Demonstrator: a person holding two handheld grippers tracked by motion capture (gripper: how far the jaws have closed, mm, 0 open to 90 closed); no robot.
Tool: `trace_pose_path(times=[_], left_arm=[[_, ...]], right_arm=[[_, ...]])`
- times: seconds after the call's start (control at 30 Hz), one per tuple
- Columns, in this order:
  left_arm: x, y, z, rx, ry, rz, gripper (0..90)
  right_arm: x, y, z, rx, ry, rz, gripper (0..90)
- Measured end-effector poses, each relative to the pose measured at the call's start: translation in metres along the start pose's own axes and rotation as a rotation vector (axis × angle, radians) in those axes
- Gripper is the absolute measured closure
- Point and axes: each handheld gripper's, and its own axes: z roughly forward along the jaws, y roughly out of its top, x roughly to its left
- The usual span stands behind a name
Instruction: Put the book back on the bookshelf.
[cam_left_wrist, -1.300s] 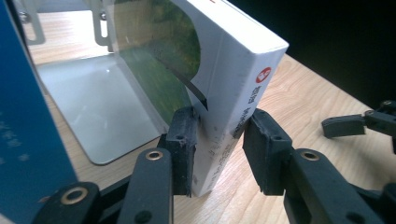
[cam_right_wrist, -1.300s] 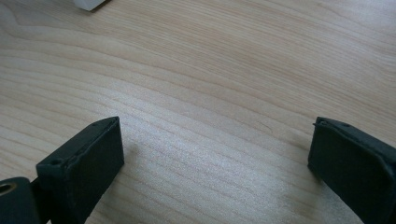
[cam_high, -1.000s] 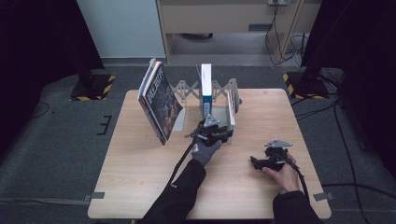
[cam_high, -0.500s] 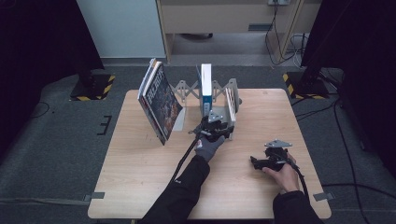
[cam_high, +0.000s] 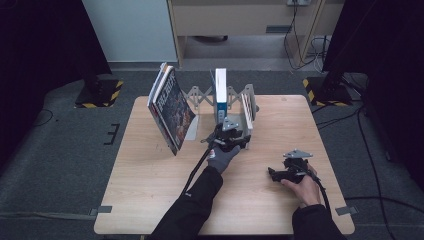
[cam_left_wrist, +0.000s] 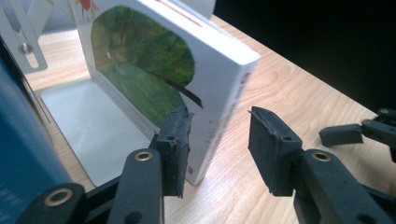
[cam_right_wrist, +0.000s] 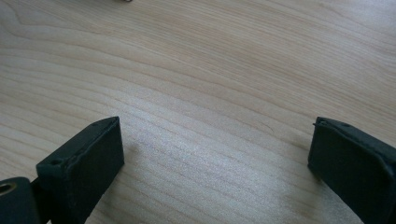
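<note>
Between the matte black jaws of the left gripper (cam_left_wrist: 219, 144) stands a white softcover book with a glossy green cover picture (cam_left_wrist: 154, 79), upright on the pale wood-grain table (cam_high: 150, 200) beside the flat grey metal plate of a folding bookend rack (cam_left_wrist: 88, 135). One ribbed pad lies against the cover, the other stands clear of the spine; these jaws have just been opening, so the book is released. Nearer the person, the right gripper (cam_right_wrist: 215, 158) rests spread wide over bare wood, grasping nothing.
</note>
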Motion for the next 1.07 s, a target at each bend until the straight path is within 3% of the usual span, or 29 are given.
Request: trace_pose_path(times=[0.3, 0.4, 0.53, 0.7, 0.87, 1.07], left_arm=[[0.004, -0.004, -0.048, 0.011, -0.032, 0.037, 45.4], [0.010, -0.007, -0.070, 0.020, -0.058, 0.020, 40.1], [0.020, -0.016, -0.102, 0.053, -0.025, 0.048, 37.0], [0.036, -0.041, -0.141, 0.107, 0.002, 0.035, 34.0], [0.061, -0.077, -0.171, 0.137, 0.070, -0.046, 30.4], [0.091, -0.109, -0.189, 0.204, 0.162, -0.095, 27.7]], right_arm=[[0.000, 0.000, 0.000, -0.001, 0.000, -0.004, 3.7], [0.000, 0.000, 0.000, 0.000, -0.002, 0.001, 3.6], [0.000, 0.000, 0.000, 0.000, -0.004, 0.002, 3.6], [0.000, 0.000, 0.000, 0.001, -0.003, 0.006, 3.6], [0.001, 0.000, 0.000, 0.000, -0.006, 0.007, 3.7], [0.002, -0.002, -0.002, 0.000, -0.011, 0.015, 4.0]])
